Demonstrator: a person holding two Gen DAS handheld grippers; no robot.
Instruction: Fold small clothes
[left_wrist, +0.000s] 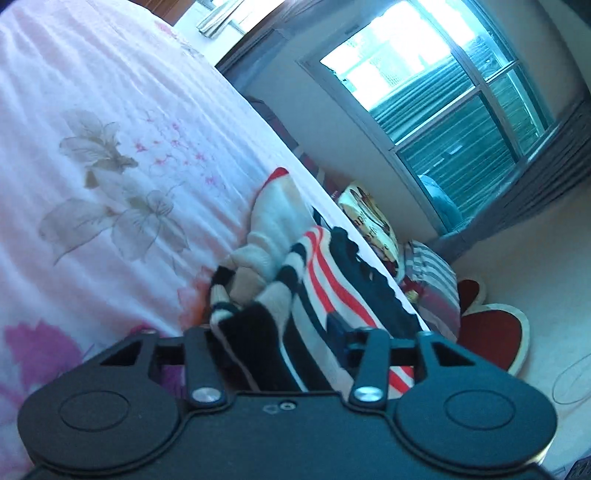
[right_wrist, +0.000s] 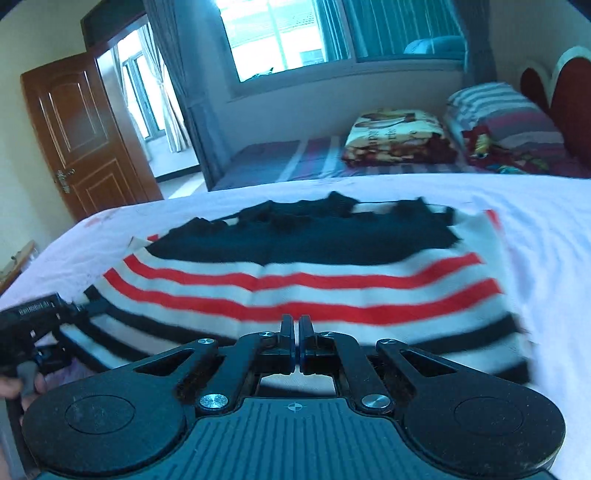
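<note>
Striped in red, white and navy, a small sweater (right_wrist: 303, 273) lies spread on a pale pink floral bedsheet (left_wrist: 110, 129), near the bed's far edge. The right gripper (right_wrist: 296, 332) sits at the sweater's near hem with its fingers pressed together; whether cloth is pinched between them cannot be told. The left gripper (left_wrist: 284, 332) is at the sweater's left side, jaws part open with bunched sweater cloth between them; a firm pinch cannot be confirmed. A window (right_wrist: 295, 33) lights the room.

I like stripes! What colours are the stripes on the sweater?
Red, white and navy stripes on the sweater, with a dark top part. Right wrist view shows it best.
</note>
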